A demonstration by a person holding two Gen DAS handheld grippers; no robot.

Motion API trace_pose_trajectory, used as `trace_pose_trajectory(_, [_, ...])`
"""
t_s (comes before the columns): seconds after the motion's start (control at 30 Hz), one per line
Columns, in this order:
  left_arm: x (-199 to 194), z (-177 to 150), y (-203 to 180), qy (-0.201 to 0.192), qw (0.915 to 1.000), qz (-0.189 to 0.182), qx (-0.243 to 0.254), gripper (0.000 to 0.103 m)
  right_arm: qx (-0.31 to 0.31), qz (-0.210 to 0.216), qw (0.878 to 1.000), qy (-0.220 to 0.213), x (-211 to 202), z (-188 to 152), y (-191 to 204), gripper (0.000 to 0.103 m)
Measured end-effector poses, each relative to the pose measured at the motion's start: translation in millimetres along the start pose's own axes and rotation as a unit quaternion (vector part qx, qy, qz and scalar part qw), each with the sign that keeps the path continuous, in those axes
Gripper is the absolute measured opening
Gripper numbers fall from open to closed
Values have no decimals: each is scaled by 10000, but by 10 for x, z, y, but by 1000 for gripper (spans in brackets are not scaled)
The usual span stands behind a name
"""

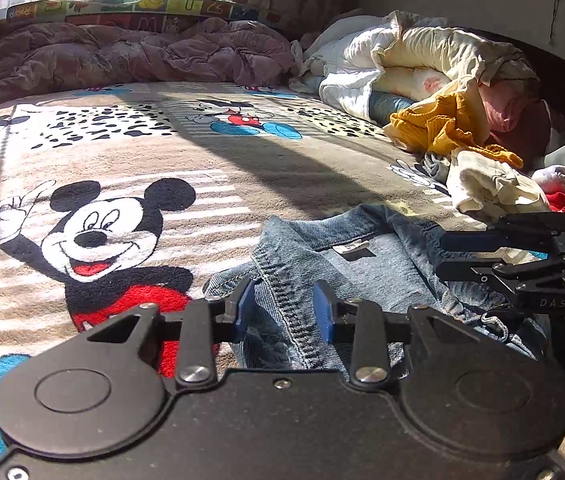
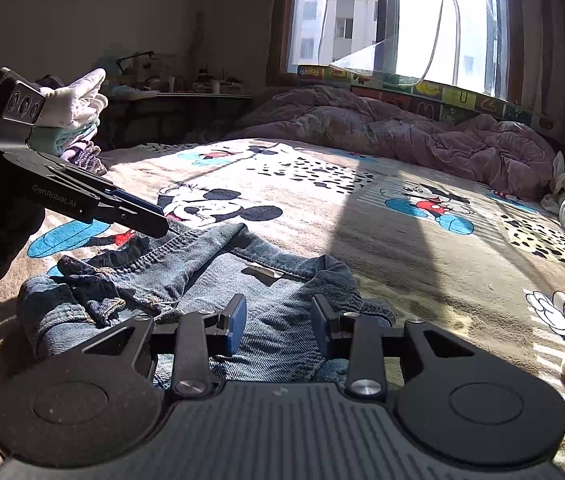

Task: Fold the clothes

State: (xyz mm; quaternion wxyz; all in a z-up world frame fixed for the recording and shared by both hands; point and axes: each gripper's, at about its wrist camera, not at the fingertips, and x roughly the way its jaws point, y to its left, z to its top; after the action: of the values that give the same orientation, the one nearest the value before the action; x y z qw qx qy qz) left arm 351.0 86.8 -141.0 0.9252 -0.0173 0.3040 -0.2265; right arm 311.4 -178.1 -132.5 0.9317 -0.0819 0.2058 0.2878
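Note:
A blue denim jacket (image 1: 362, 264) lies crumpled, collar up, on the Mickey Mouse blanket (image 1: 130, 184); it also shows in the right wrist view (image 2: 210, 276). My left gripper (image 1: 284, 312) is open, its blue pads on either side of a stitched edge of the jacket's left side. My right gripper (image 2: 278, 320) is open, its pads low over the jacket's right shoulder. The right gripper (image 1: 506, 240) shows at the right of the left wrist view. The left gripper (image 2: 150, 216) shows at the jacket's far left edge in the right wrist view.
A pile of unfolded clothes (image 1: 454, 128), yellow, cream and white, lies at the right of the bed. A purple duvet (image 1: 142, 52) is bunched along the far side under the window. Folded clothes (image 2: 78, 120) are stacked at the far left.

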Motion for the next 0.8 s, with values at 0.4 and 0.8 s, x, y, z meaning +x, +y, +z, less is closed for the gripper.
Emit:
trace_pose_trajectory(0.4, [-604,-119,107,-630,9885,-18,-1377,62,1747,-169,9844,146,-184,-162,-350,52])
trace_pose_trajectory(0.8, [-757,-793,-206,-73,9367,-203,-3496,60,4264,388,9025,466,-529,-728,-310,70])
